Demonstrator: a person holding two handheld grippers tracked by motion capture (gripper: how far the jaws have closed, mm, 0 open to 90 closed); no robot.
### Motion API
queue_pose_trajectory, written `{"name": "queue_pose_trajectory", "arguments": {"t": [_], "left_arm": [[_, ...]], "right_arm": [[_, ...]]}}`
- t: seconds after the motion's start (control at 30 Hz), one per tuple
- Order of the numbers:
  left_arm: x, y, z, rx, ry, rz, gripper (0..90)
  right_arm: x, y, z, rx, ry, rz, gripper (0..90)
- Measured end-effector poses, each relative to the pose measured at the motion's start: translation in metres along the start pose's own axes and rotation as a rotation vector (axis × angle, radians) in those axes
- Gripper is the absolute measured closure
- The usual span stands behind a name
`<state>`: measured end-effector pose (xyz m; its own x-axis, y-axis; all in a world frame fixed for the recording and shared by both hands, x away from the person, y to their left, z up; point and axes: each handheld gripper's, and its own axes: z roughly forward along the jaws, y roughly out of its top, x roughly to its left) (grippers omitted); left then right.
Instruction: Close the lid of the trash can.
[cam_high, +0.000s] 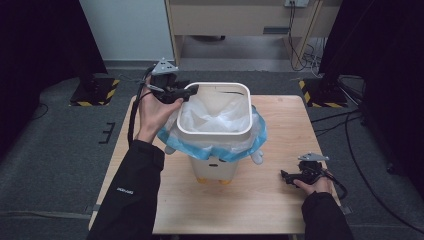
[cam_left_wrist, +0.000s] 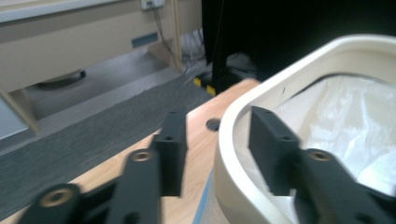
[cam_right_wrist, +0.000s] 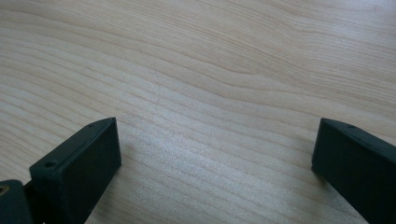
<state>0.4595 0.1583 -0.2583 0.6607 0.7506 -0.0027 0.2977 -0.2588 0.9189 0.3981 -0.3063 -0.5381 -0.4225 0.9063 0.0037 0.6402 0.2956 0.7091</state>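
From above, our left gripper (cam_high: 187, 93) sits at the bin's (cam_high: 215, 165) far-left rim corner, nearer than our right gripper (cam_high: 290, 176). Left gripper view: jaws spread, straddling the rim (cam_left_wrist: 243, 107). Right gripper view: jaws spread over bare table (cam_right_wrist: 210, 93)

I count one bin (cam_high: 215, 130) on the table (cam_high: 270, 200), one bag (cam_high: 212, 117) inside the bin, and two grippers (cam_high: 190, 91) (cam_high: 285, 176) beside it.
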Motion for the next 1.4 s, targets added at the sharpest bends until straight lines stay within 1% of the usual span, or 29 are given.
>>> {"name": "queue_pose_trajectory", "arguments": {"t": [0.1,0.13,0.23,0.27,0.3,0.33,0.43,0.47,0.5,0.53,0.57,0.6,0.63,0.67,0.7,0.77,0.83,0.9,0.93,1.0,1.07,1.13,1.17,1.2,1.3,1.37,1.4], "left_arm": [[0.005,-0.008,0.000,-0.060,-0.027,-0.025,43.3],[0.007,-0.010,0.000,-0.074,-0.034,-0.037,41.3],[0.008,-0.018,0.000,-0.143,-0.073,-0.090,41.0],[0.009,-0.021,0.000,-0.161,-0.080,-0.103,41.6],[0.009,-0.022,0.001,-0.176,-0.087,-0.110,43.1],[0.009,-0.024,0.001,-0.185,-0.095,-0.116,47.5],[0.008,-0.027,0.001,-0.198,-0.115,-0.136,65.1],[0.007,-0.027,0.002,-0.206,-0.104,-0.133,69.4],[0.006,-0.028,0.002,-0.212,-0.101,-0.121,71.2],[0.006,-0.028,0.003,-0.215,-0.100,-0.117,71.6],[0.005,-0.027,0.003,-0.216,-0.097,-0.112,71.9],[0.005,-0.027,0.003,-0.216,-0.093,-0.107,72.2],[0.004,-0.027,0.003,-0.217,-0.092,-0.106,72.4],[0.005,-0.026,0.003,-0.219,-0.095,-0.107,72.8],[0.005,-0.025,0.003,-0.217,-0.098,-0.107,72.9],[0.006,-0.022,0.003,-0.216,-0.107,-0.105,73.2],[0.006,-0.019,0.003,-0.209,-0.109,-0.097,73.3],[0.006,-0.016,0.004,-0.198,-0.114,-0.090,73.4],[0.006,-0.015,0.005,-0.191,-0.114,-0.090,73.5],[0.007,-0.014,0.009,-0.180,-0.120,-0.091,73.4],[0.008,-0.014,0.011,-0.179,-0.130,-0.089,73.4],[0.010,-0.013,0.013,-0.176,-0.145,-0.088,73.4],[0.011,-0.013,0.013,-0.173,-0.148,-0.081,73.4],[0.012,-0.013,0.013,-0.172,-0.155,-0.084,73.6],[0.014,-0.014,0.013,-0.172,-0.179,-0.105,74.1],[0.014,-0.014,0.014,-0.159,-0.176,-0.104,74.5],[0.014,-0.014,0.014,-0.145,-0.166,-0.097,74.7]], "right_arm": [[0.000,0.000,0.000,0.000,0.001,0.003,1.5],[0.000,0.000,0.000,-0.001,0.000,0.001,1.4],[0.000,0.000,0.000,-0.002,0.001,0.004,1.5],[0.000,0.000,0.000,-0.002,0.001,0.004,1.5],[0.000,0.000,0.000,-0.002,0.001,0.004,1.5],[0.000,0.000,0.000,-0.002,0.001,0.004,1.5],[0.000,0.000,-0.001,-0.009,0.007,-0.003,4.2],[0.001,0.000,-0.001,-0.010,0.008,-0.002,6.4],[0.001,0.000,-0.001,-0.022,0.007,0.008,10.1],[0.001,0.000,-0.002,-0.029,0.011,-0.001,12.9],[0.001,0.001,-0.002,-0.030,0.020,0.008,15.4],[0.000,0.001,-0.003,-0.030,0.021,-0.001,17.2],[0.000,0.003,-0.004,-0.029,0.032,0.004,17.9],[0.000,0.005,-0.006,-0.041,0.039,0.018,19.3],[0.000,0.007,-0.008,-0.062,0.039,0.009,20.4],[0.000,0.016,-0.016,-0.109,0.055,0.019,22.5],[0.001,0.025,-0.026,-0.181,0.064,0.022,23.0],[0.004,0.036,-0.037,-0.266,0.075,0.021,24.5],[0.006,0.042,-0.043,-0.310,0.088,0.022,26.0],[0.012,0.054,-0.056,-0.409,0.131,0.034,28.1],[0.021,0.066,-0.070,-0.487,0.168,0.035,29.3],[0.031,0.078,-0.081,-0.549,0.201,0.011,30.5],[0.035,0.083,-0.086,-0.574,0.211,-0.001,30.9],[0.040,0.087,-0.091,-0.588,0.221,-0.013,31.4],[0.052,0.098,-0.105,-0.649,0.262,-0.029,33.0],[0.058,0.104,-0.114,-0.684,0.283,-0.041,34.0],[0.063,0.107,-0.119,-0.711,0.297,-0.037,36.2]]}}
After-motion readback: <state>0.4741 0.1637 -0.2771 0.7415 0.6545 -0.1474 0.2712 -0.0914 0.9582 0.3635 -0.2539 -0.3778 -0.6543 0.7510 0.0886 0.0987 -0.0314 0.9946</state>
